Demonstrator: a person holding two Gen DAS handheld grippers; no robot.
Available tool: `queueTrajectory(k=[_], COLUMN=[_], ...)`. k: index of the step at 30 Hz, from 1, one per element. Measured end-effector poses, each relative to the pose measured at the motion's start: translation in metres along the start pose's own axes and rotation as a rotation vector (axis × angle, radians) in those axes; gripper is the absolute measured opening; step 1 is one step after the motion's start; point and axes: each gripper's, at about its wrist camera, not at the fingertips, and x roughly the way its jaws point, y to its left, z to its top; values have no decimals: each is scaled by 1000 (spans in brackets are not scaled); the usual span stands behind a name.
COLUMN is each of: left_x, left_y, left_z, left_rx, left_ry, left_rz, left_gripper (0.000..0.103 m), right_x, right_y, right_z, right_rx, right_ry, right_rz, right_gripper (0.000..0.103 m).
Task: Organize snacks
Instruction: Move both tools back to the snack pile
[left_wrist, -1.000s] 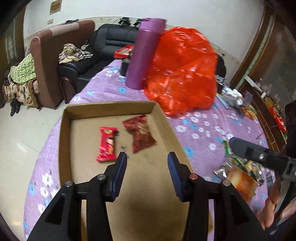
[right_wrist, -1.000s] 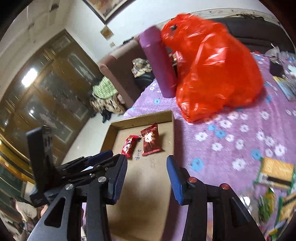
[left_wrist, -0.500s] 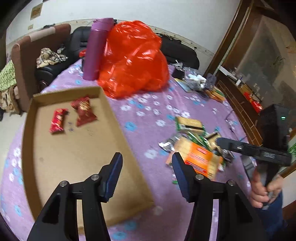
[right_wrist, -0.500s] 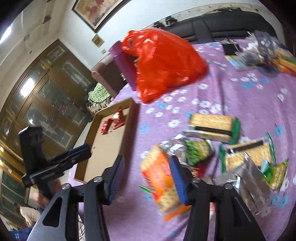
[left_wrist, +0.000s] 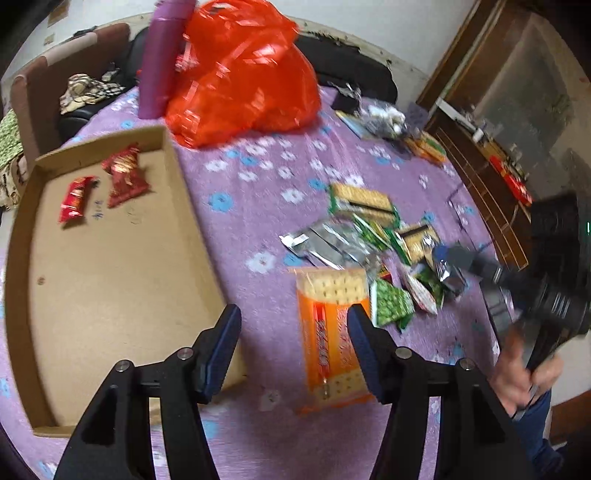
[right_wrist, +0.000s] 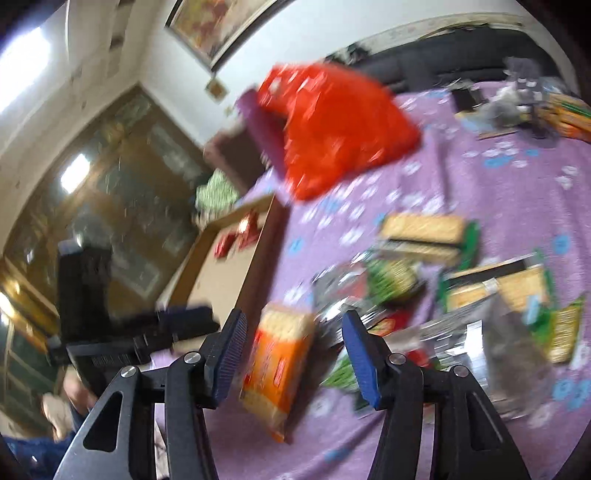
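Observation:
A shallow cardboard tray lies at the left on the purple flowered cloth, with two red snack packs in its far end. Right of it, an orange cracker pack lies at the near edge of a pile of green and silver snack packs. My left gripper hovers over the cloth between tray and orange pack, its jaws opening with nothing between them. My right gripper hangs above the orange pack. Its jaws are opening too, and the pack shows in the gap untouched.
A big red plastic bag and a purple cylinder stand at the table's far side. More packets lie at the far right. A sofa and armchair sit behind, wooden shelves to the right. A hand holds the other gripper.
Both grippers have swung from over the tray to the right, to the snack pile by the orange pack. Both pairs of jaws stand wider apart than before.

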Motion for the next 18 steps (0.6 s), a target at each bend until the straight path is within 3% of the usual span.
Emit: queueTrajectory(k=[2,8,12,14,15,17,18], left_x=[11,35,51,58,60,64,66], left_y=[-10,-42,-57,-59,-59,-56,-56], left_z=[-5,-18,-26,-28,-29,-29,-28], left_rx=[19,100,150,162,162,156,153], left_ry=[29,69,78,68,60,55,53], left_rz=[0,49,114,132,130,138,138], left_gripper=[64,65,70,70,70,56,54], right_x=[-12,-35,-42,-38,-32,-22,-17], right_y=[-13,-49,-71,-72,-72,-75,-78], right_z=[4,14,15,15,14,12,11], right_rx=[25,128,176,140,123,132,129], right_ry=[-36,-78,-60,-26,-1,42,66], right_rz=[-10,-184,-260,-295,-308,-287,-299], right_gripper=[60,59,59,66,73,75,76])
